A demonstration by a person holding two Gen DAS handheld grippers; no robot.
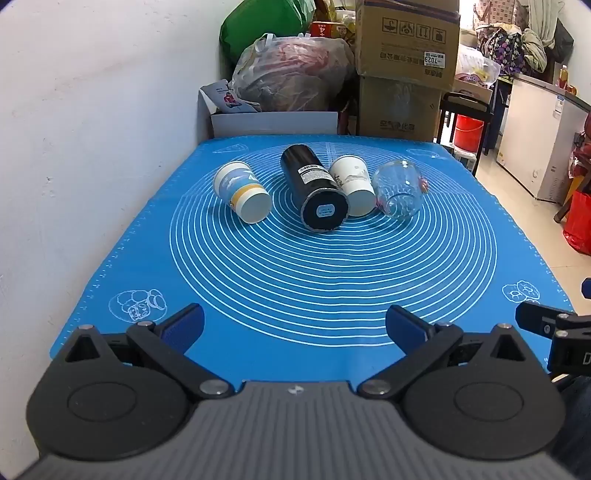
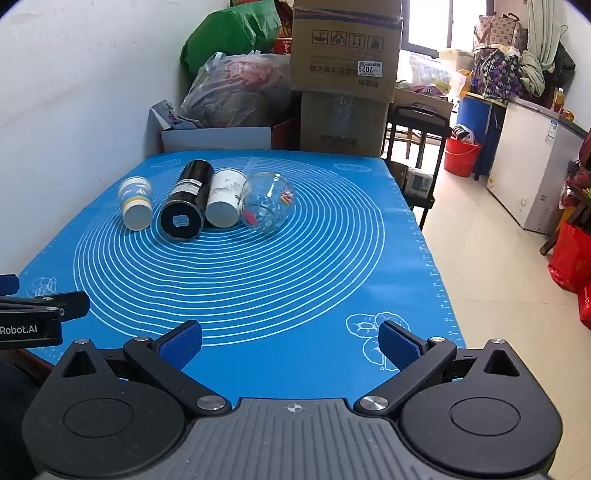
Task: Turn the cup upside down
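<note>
A: Where are the cups?
B: Four lie on their sides, far across the blue mat (image 1: pixel 295 280): paper cup (image 1: pixel 242 192), black tumbler (image 1: pixel 314 188), white cup (image 1: pixel 352 190), glass cup (image 1: pixel 400 190).
A: Hand-held grippers?
B: Left hand-held gripper (image 1: pixel 295 328) and right hand-held gripper (image 2: pixel 290 345): both spread, holding nothing, near edge.

Bright daylight, seemingly from the window (image 2: pixel 428 26), which glares white; fisheye bending and dark corners at edges.
</note>
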